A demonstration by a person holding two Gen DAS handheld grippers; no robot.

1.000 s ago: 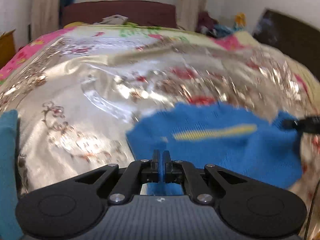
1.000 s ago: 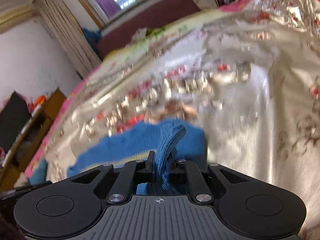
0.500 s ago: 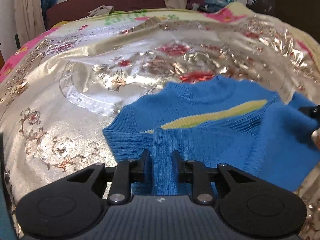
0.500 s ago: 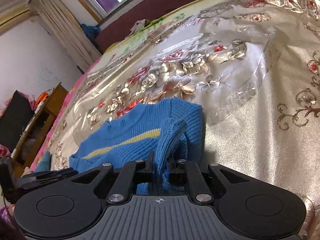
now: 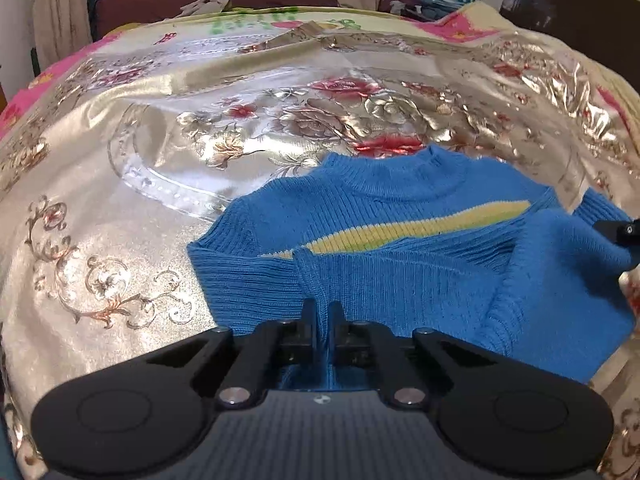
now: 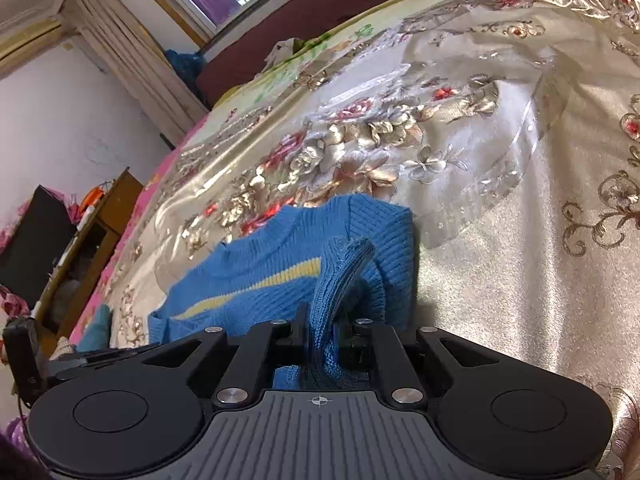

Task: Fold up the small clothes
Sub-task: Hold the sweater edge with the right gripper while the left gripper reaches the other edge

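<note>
Floral gold bedspread (image 5: 120, 264); wooden cabinet (image 6: 100, 224), perhaps holding clutter.

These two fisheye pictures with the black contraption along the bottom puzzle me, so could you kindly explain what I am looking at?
No robot is here: a person holds a two-finger gripper in each hand, and each carries a camera looking forward along its fingers. The black shape at the bottom of each picture is that tool's own body.

One picture comes from the left gripper, the other from the right gripper. Both look across a bed covered by a shiny gold floral bedspread.

On it lies a small blue sweater with a yellow stripe. The left gripper's jaws are nearly closed on the sweater's near edge. The right gripper pinches a raised fold of the same sweater. The job is folding it.
</note>
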